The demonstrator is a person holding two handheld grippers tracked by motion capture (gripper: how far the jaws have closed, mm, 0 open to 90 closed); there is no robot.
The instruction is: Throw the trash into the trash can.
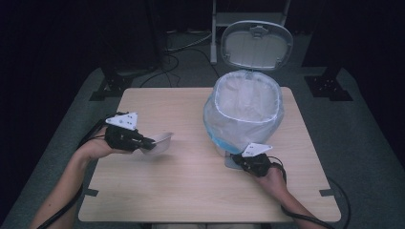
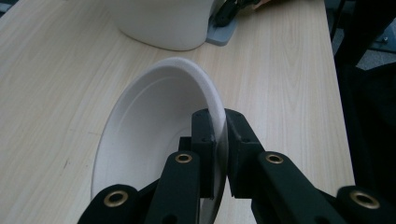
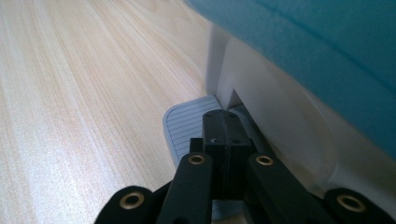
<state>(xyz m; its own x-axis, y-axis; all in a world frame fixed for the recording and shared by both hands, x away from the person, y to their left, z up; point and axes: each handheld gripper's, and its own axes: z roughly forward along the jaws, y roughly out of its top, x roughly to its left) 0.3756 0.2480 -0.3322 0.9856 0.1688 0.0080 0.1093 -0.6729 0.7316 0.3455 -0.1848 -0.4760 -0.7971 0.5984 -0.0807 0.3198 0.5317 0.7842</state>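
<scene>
A white paper bowl [image 2: 149, 126] hangs tilted just above the wooden table [image 1: 191, 191], left of centre, and it appears again as the bowl [image 1: 161, 142] in the high view. My left gripper [image 2: 219, 140] is shut on its rim, one jaw inside and one outside; from above the left gripper [image 1: 145, 142] points right. A white pedal bin [image 1: 244, 112] lined with a bluish bag stands at the right, its lid [image 1: 256, 45] swung up. My right gripper [image 3: 225, 130] is shut and presses on the grey ribbed pedal [image 3: 187, 126] at the bin's base; in the high view the right gripper [image 1: 239, 161] sits there too.
The bin's white wall [image 2: 163, 23] and pedal [image 2: 223, 35] lie beyond the bowl in the left gripper view. Dark stands and cables [image 1: 176, 45] sit on the floor behind the table. Bare tabletop runs between the two hands.
</scene>
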